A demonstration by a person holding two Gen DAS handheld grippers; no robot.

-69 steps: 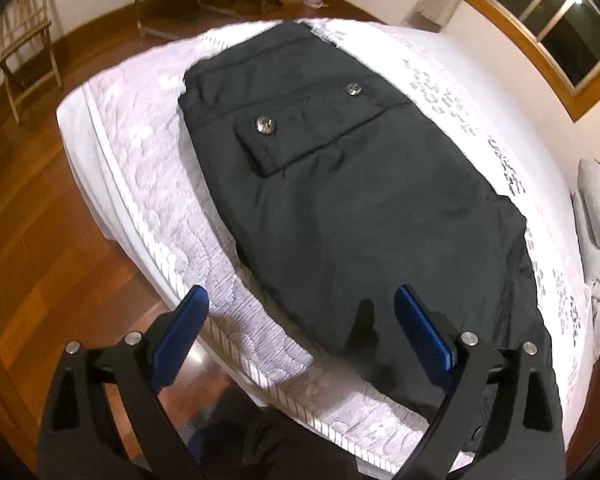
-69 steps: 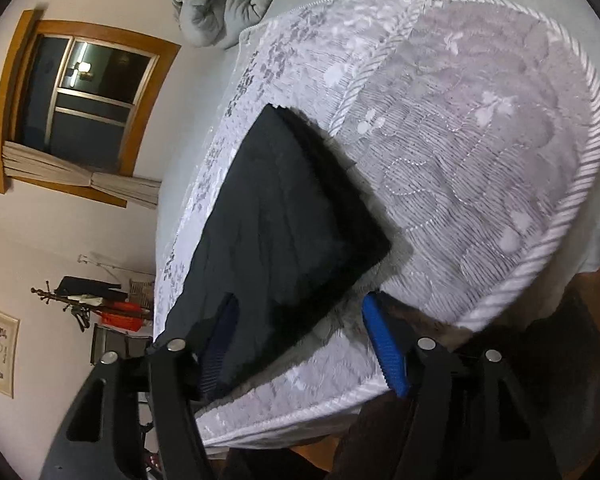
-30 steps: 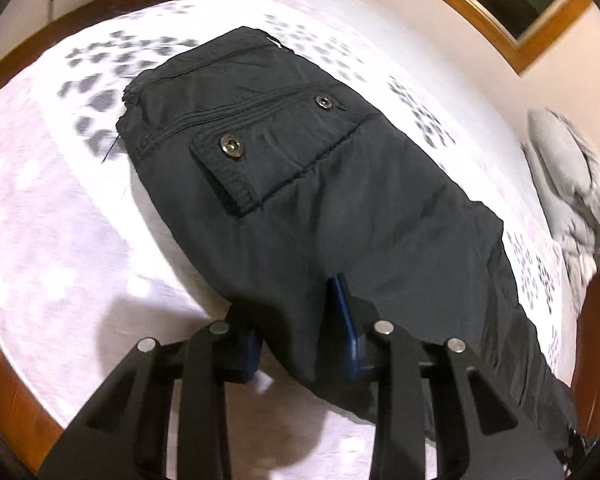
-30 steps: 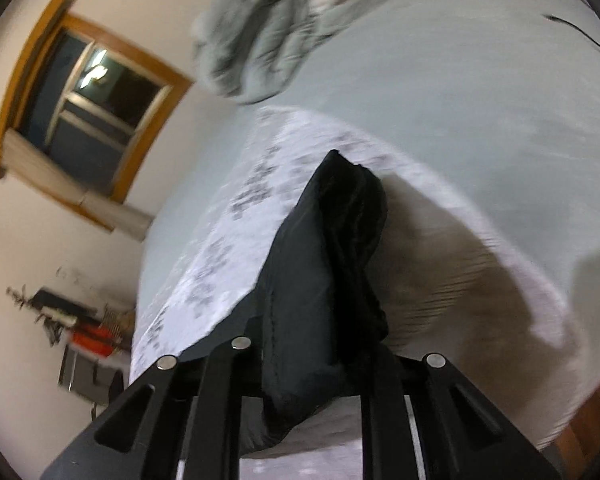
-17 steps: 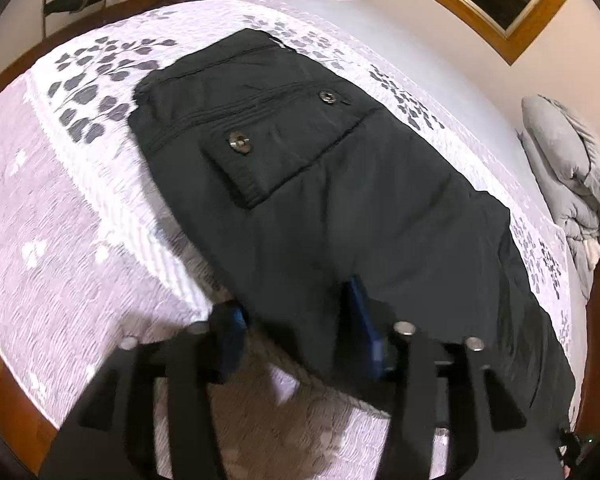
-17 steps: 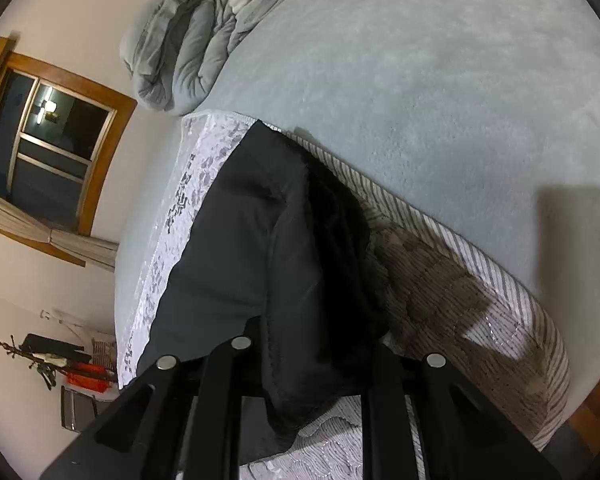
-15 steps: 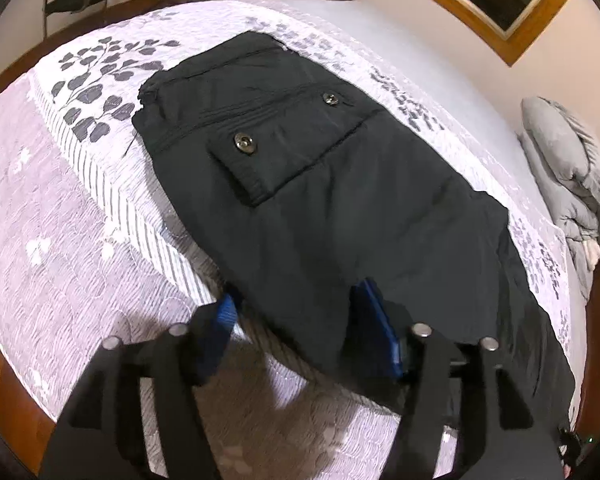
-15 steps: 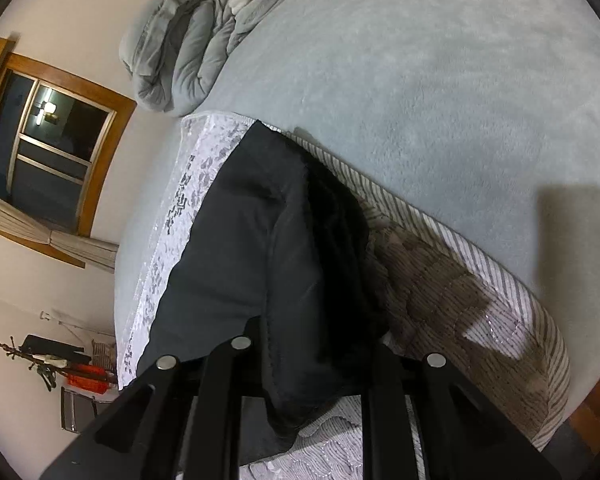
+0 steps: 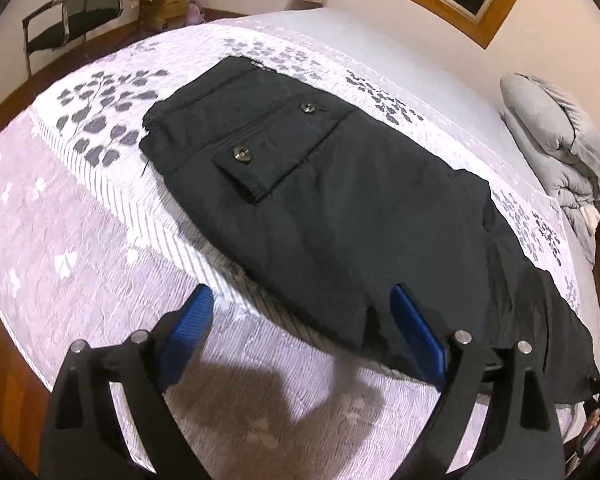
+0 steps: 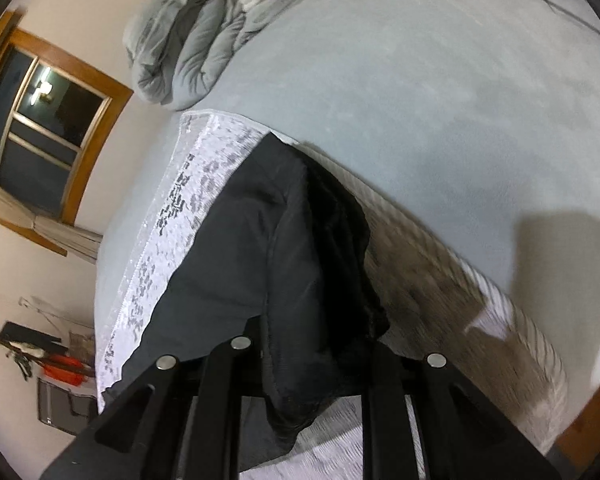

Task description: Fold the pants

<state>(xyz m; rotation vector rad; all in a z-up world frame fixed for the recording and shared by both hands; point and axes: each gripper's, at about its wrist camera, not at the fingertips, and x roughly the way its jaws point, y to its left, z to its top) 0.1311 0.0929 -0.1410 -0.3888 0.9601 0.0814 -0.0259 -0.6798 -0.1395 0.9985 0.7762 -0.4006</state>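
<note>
Lying lengthwise on the white quilted bedspread with grey leaf print [image 9: 100,208], the black cargo-style pants with two metal buttons on a flapped pocket [image 9: 340,208] are folded leg over leg, waistband at the far end and cuffs toward the right side of the bed. The left gripper [image 9: 304,340] hangs just short of the near edge of the fabric with its blue-padded fingers [image 9: 188,320] spread wide and nothing between them. The right gripper [image 10: 304,364] is clamped on a thick bunch of the same pants near the leg end, and cloth sags below the black jaws.

The main risk is judged to be an uneven fold. With only one end pinched, lifting or carrying it toward the waistband could drag the loose near edge sideways, so the layers skew and the stacked legs slide apart. The bunch in the right grip looks bulky (several layers, how many cannot be told), so an inner layer could slip out mid-carry. The bedspread is soft; a low approach by the left fingers might catch the quilt along with the cloth. The grey folded duvet [image 9: 556,136] lies well apart.
</note>
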